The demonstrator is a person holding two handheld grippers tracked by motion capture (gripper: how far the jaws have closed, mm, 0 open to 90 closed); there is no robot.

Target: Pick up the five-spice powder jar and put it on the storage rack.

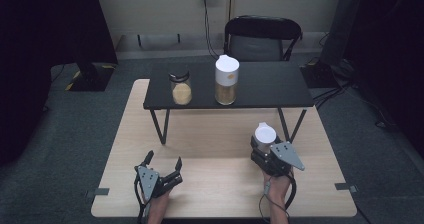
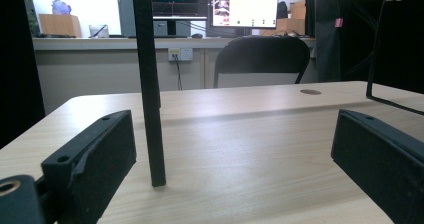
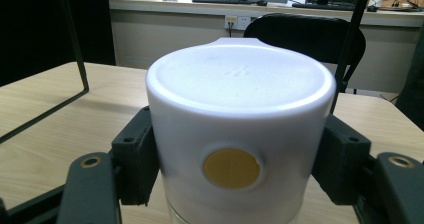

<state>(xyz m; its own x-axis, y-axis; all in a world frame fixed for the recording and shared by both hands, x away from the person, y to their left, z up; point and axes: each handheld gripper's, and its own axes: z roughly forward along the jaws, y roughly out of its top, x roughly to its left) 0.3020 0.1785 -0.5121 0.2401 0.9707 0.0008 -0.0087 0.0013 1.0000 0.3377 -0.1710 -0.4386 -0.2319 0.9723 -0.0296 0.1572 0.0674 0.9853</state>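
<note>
Wood-topped table (image 1: 210,134), pale and rectangular, carries a low black shelf (image 1: 260,86) on thin black legs across its far half. On that shelf stand two containers well apart from each other: a short clear glass jar (image 1: 181,87) with a dark rim and yellowish contents at the left, and a taller clear canister with a white lid (image 1: 226,80), also part-filled with something yellow-brown, near the middle.

At the near right of the table, the right gripper (image 1: 264,149) is clamped on a third container, a clear jar with a white lid (image 1: 264,135), standing upright just in front of the shelf's right legs. In the right gripper view the black jaws press against both sides of the white lid (image 3: 240,124), which has a round yellow spot (image 3: 231,168) on its front face; the lid's flat top faces up. Whether the jar's base rests on the wood cannot be told.

The left gripper (image 1: 163,165) sits low at the near left, held by a hand (image 1: 157,201) coming in from the bottom edge. Its jaws stand wide apart with nothing between them. In the left gripper view one thin black shelf leg (image 2: 150,94) rises from the wood just beyond the jaws.

A black folding chair (image 1: 261,38) stands behind the table against the wall.
</note>
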